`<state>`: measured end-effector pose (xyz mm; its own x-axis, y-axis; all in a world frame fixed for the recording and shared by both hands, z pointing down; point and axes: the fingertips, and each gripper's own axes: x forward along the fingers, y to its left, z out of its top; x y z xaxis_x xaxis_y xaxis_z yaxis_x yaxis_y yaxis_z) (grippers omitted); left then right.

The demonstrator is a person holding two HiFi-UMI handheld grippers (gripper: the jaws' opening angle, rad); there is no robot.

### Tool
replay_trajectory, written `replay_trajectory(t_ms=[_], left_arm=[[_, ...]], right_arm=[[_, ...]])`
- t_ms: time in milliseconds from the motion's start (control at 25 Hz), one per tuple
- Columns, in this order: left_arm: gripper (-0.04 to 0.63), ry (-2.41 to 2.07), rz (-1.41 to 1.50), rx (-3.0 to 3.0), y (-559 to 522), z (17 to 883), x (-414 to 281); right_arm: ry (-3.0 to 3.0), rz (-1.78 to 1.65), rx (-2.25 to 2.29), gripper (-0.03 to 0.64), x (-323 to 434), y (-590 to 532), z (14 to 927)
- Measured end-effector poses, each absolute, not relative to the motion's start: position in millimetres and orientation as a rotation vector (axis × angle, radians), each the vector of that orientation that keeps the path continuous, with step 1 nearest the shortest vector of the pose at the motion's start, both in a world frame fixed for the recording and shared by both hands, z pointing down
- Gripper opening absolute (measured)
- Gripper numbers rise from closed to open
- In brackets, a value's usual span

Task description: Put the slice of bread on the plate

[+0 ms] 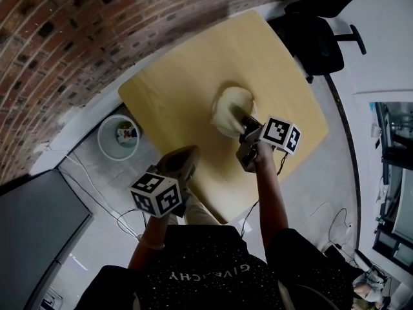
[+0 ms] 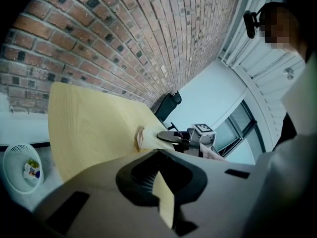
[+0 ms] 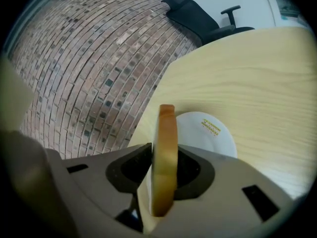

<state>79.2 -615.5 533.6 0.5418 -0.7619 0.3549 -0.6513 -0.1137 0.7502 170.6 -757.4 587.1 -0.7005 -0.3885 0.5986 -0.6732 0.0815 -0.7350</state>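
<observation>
Right gripper view: right fingers (image 3: pixel 94 170) clamp bread slice (image 3: pixel 164 157) edge-on (white plate (image 3: pixel 214 139) beyond); left fingers (image 2: pixel 94 180) together.

A pale wooden table (image 1: pixel 174 82) carries one round white plate (image 3: pixel 222 142), lying flat near its middle.

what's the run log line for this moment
right gripper: shut on bread | bread: on edge, over plate, not laid down | left gripper: empty | next: likely lower, release
</observation>
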Motion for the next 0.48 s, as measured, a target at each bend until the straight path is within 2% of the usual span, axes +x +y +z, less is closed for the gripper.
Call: replay_trajectory(t_ms=[40,120,280,400,480], left_arm=[[0.009,-1.166,-0.145,1.831,-614.8,531.6,79.4],[0.009,-1.169,-0.142,1.840,-613.5,528.2,78.5],[0.009,-1.177,-0.138,1.847,-611.3,524.2,74.5],[0.009,-1.181,-0.142,1.851,-610.5,521.6,73.0],[0.009,-1.181,-0.144,1.855,-609.3,520.0,72.6]], right_arm=[[-2.108,1.645,1.074,0.117,171.2,-756.8,587.9],[-2.099,1.617,1.083,0.191,171.0,-755.2,589.3],[-2.071,1.569,1.162,0.268,175.8,-757.0,588.4],[-2.028,1.398,1.278,0.320,191.3,-761.6,586.0],[-1.991,1.255,1.351,0.331,203.5,-763.4,583.2]])
